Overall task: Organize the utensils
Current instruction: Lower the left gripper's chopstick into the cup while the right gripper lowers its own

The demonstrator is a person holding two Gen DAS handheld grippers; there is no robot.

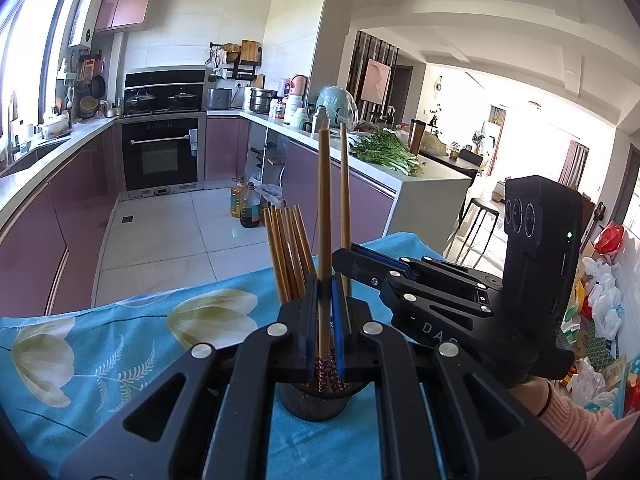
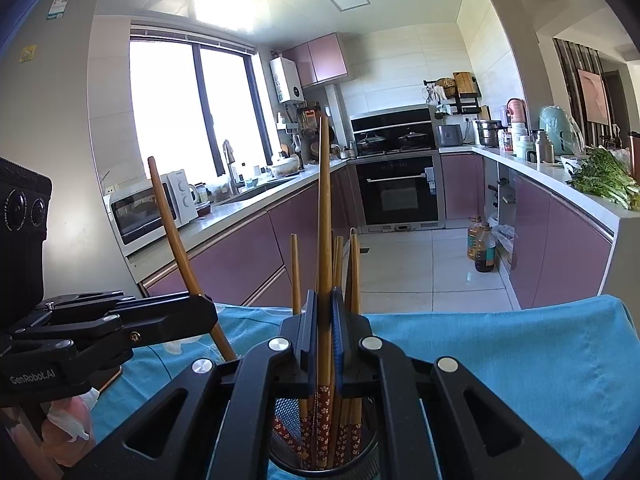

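1. Step in hand (judged): loading chopsticks into the holder. Both grippers sit over the dark mesh utensil holder (image 2: 324, 456), each w/ one stick, patterned end down.
2. Left gripper (image 1: 325, 320): clenched on a bamboo chopstick (image 1: 323, 216), upright; its red-patterned tip is at the holder mouth.
3. Right gripper (image 2: 325, 344): clamped on a second chopstick (image 2: 325, 240), also near vertical, lower end among the sticks already in the cup.
4. Stored bundle of chopsticks (image 1: 289, 252) leans in the holder, tops fanned apart.
5. Next move (judged): lower each stick straight till it bottoms out, then let go; the grippers are close together, so one at a time looks safer. Risk: tipping the light cup or snagging the bundle.
6. Materials: sticks are smooth tan bamboo, slim, tapered, w/ red floral wrap at one end; holder is a round, perforated dark metal cup; it stands on a soft blue tablecloth (image 1: 132, 344) w/ pale tulip print, slightly creased.
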